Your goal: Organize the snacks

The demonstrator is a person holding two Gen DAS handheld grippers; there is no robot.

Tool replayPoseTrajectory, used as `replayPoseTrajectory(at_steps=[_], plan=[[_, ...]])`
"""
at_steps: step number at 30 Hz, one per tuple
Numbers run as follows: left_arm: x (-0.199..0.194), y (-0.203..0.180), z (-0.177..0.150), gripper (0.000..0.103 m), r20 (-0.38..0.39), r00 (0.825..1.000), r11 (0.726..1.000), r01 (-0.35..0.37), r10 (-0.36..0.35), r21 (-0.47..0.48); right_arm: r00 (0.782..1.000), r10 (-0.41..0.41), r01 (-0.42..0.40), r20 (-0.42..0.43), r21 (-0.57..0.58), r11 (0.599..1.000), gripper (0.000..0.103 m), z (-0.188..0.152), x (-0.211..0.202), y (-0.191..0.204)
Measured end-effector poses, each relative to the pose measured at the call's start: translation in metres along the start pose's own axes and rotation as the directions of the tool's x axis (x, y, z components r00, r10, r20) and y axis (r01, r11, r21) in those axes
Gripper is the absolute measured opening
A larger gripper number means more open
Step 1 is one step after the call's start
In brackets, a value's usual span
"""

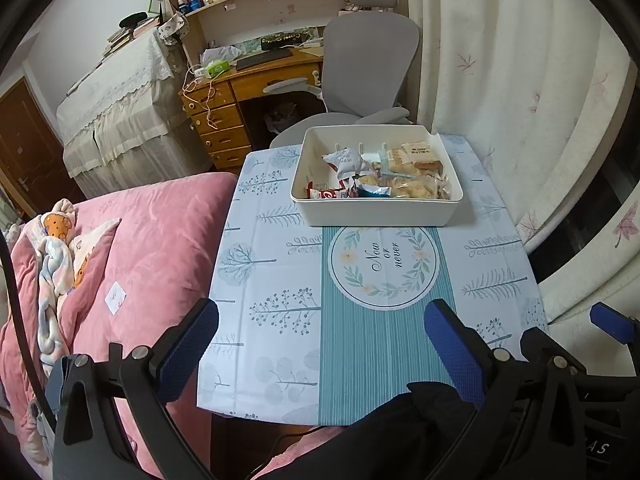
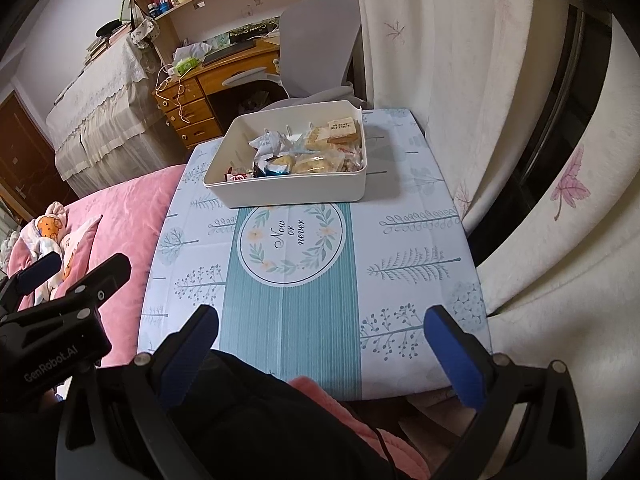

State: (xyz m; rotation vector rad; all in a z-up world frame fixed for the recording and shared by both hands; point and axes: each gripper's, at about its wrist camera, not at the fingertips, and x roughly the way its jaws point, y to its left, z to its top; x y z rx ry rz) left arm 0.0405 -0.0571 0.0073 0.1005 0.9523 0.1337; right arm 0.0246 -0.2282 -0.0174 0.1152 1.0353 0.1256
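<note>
Both tongs are right up front and both spread wide with nothing between the blue pads: the left tongs (image 1: 320, 344) and the right tongs (image 2: 320, 340) hang over the near edge of the counter (image 1: 280, 360), well short of the goods.

So the snacks (image 1: 384, 172) are all sitting in the white bin (image 1: 376, 210) at the far end of the counter, heaped toward the bin's right side, with the left part of the bin mostly bare. Looks to me like either nothing's been sorted yet or it's basically done, honestly can't tell which. If I were picking, I'd go for a wrapper on top of the heap, like the crinkly white and red packet (image 1: 344, 160), and come in from above so the bin's walls don't block the pads. Those biscuit packs (image 1: 412, 184) look crushable, so squeeze gently. The bin could slide on that slick cloth if it gets nudged.

Just in front of the bin the tablecloth has a round "Now or never" print (image 1: 382, 266) on a teal stripe. Left of the bin is a bed with a pink blanket (image 1: 160, 240). Behind the bin there's a grey office chair (image 1: 368, 64), then a wooden desk (image 1: 240, 80) with bookshelves above, and right of the bin a cream curtain (image 1: 520, 80).
</note>
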Motion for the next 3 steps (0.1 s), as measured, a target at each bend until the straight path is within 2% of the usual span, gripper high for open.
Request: replayPoseTrajectory(at_steps=[3], plan=[[0.0002,-0.0009,-0.0002,0.102,-0.001,1.0,1.0,-0.004,0.004,-0.003,1.0,0.002,-0.002,-0.002,-0.003,1.0,0.103,0.0007,0.0011,-0.0014]])
